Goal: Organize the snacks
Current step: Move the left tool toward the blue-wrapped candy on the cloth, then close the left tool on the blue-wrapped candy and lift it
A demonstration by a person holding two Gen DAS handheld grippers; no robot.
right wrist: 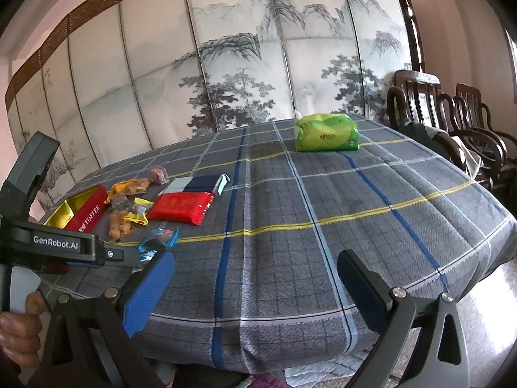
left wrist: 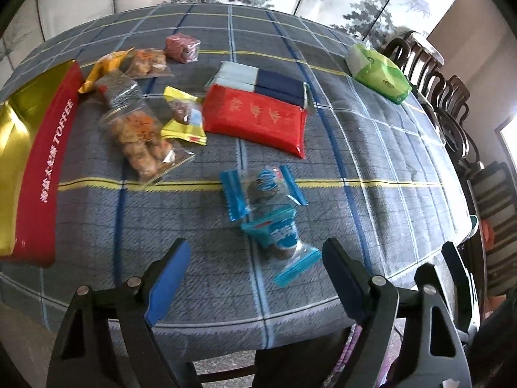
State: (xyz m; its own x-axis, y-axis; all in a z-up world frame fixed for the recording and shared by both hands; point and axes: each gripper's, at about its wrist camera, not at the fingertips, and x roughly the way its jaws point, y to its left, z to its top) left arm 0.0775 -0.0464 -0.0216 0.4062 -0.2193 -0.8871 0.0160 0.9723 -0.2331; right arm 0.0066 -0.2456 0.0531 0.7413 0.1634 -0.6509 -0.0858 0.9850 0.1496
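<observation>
Snacks lie loose on the checked cloth [left wrist: 387,161], and the nearest, a blue packet [left wrist: 284,242] with its clear ends fanned out, sits just ahead of the left gripper [left wrist: 255,278]. That gripper's pads stand apart with nothing between them, aimed down at the packet. The right gripper [right wrist: 255,284] is also spread and empty, over bare cloth at the near edge, well right of the pile.

A second blue packet [left wrist: 261,190] lies touching the first on its far side. Farther off are a red pack [left wrist: 258,119], a yellow wrapper [left wrist: 184,119] and a clear bag of brown pieces [left wrist: 139,139]. At far left sits the red toffee box [left wrist: 48,177], its gold inside open, probably where the snacks belong.

The blue packet looks light, crinkly and slick; the film ends would likely slip or tear. The firm middle, over what seems to be a round biscuit though blur hides detail, is the better hold, pinched gently across its narrow width so nothing cracks.
</observation>
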